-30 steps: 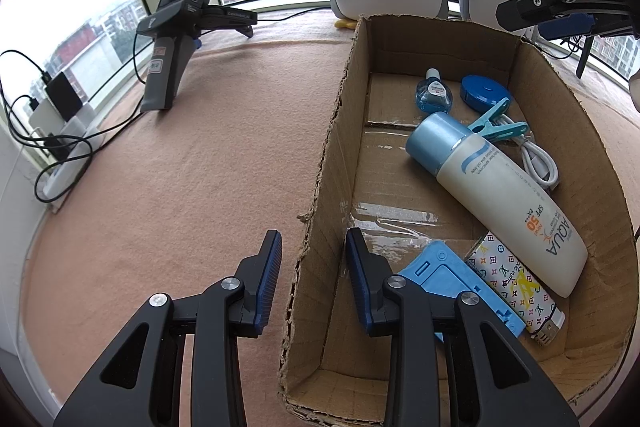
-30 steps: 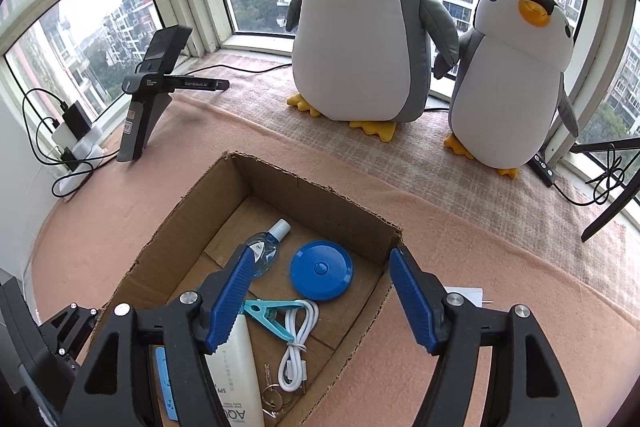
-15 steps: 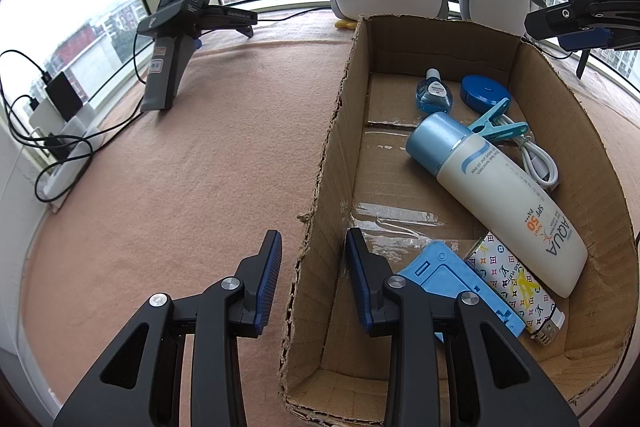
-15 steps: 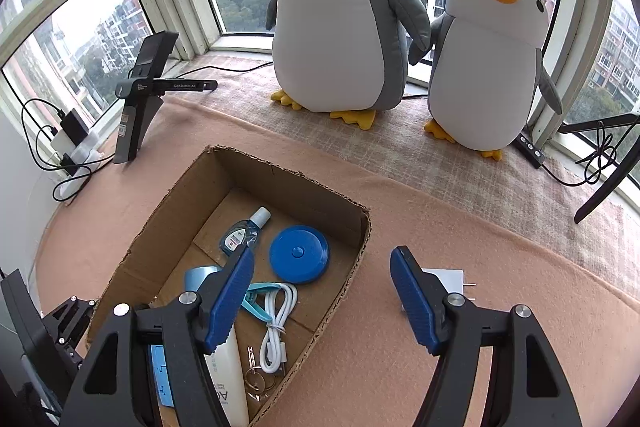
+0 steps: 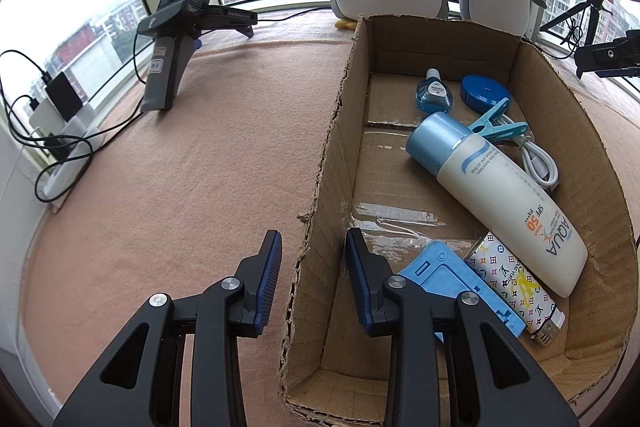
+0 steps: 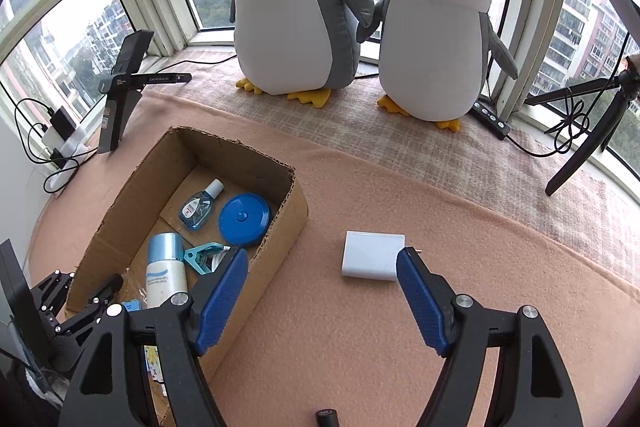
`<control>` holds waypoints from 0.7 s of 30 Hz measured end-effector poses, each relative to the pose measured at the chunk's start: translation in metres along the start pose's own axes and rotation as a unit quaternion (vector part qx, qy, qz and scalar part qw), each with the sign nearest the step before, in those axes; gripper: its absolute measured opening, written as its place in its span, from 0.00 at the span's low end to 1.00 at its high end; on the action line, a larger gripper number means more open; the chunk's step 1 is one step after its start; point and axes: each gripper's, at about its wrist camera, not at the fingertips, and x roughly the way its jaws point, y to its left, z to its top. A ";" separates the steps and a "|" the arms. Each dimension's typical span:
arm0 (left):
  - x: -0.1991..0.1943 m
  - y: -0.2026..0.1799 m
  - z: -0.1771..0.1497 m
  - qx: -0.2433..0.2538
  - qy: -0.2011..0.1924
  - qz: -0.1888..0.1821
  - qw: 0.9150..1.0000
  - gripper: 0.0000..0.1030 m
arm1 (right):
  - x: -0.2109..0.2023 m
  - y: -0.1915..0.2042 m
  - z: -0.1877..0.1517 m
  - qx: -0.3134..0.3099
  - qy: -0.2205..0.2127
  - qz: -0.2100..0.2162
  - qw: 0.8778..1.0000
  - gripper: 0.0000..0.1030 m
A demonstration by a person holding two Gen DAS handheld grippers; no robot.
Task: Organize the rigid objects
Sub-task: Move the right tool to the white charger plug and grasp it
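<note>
So, an open brown cardboard box is seen on a pinkish-beige felt-covered table, toward its left side. Packed inside: a cream sunscreen tube with a light blue cap, lying diagonally, with a teal plastic clothespin and a coiled white cable tucked just beside it. At the box's far end, a small blue-liquid bottle with a white cap and a round blue tape measure are placed side by side. At the near end, a blue plastic folding stand is laid next to a white lighter with a colourful monogram print, which is touched by the base of the sunscreen tube.

The left hand-held gripper is set astride the box's left wall, one blue-padded finger outside and one inside, with a moderate gap and nothing clamped as far as can be told. The right hand-held gripper is spread wide and empty, hovering over the table right of the box.

A white rectangular charger block is left outside the box, flat on the table just past the right finger's tip.

Two grey-and-white plush penguins are parked along the table's far edge by the windows, and a dark grey stand is propped at the far left.
</note>
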 end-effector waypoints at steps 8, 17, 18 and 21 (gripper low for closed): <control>0.000 0.000 0.000 0.000 0.000 0.000 1.000 0.30 | 0.016 -0.022 -0.009 -0.003 0.025 -0.022 0.999 0.71; 0.000 0.000 0.000 -0.001 0.000 0.000 1.000 0.30 | 0.038 -0.024 -0.011 0.012 0.043 -0.014 0.999 0.71; 0.000 0.000 0.000 0.000 0.000 0.000 1.000 0.30 | 0.041 -0.024 -0.011 0.012 0.045 -0.015 0.999 0.71; 0.000 0.000 0.000 0.000 0.000 0.000 1.000 0.30 | 0.047 -0.026 -0.008 0.016 0.050 -0.021 0.998 0.71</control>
